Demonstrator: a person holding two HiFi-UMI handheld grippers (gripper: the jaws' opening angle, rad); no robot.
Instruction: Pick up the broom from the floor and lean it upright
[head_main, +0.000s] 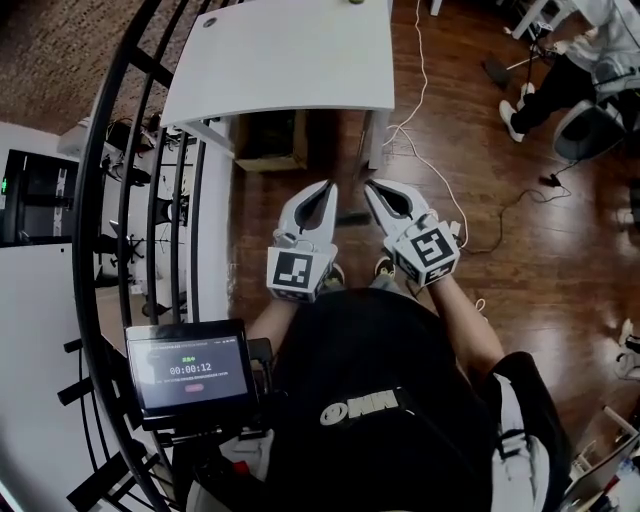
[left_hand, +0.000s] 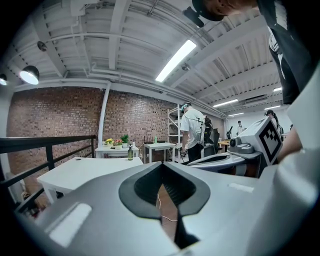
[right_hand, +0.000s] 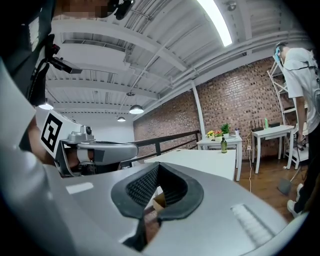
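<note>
Claws pressed together and empty: left claw (head_main: 326, 188) beside right claw (head_main: 373, 188). Possible broom (head_main: 495, 72) lies on the floor (head_main: 560, 250) well ahead, nearer right claw.

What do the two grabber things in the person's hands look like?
Both are light grey plastic. The left gripper and the right gripper each narrow to pointed jaws, with dark ribbed pads lining a teardrop-shaped hole. Each carries a white cube printed with black square markers. The person wears a black top with a white logo.
</note>
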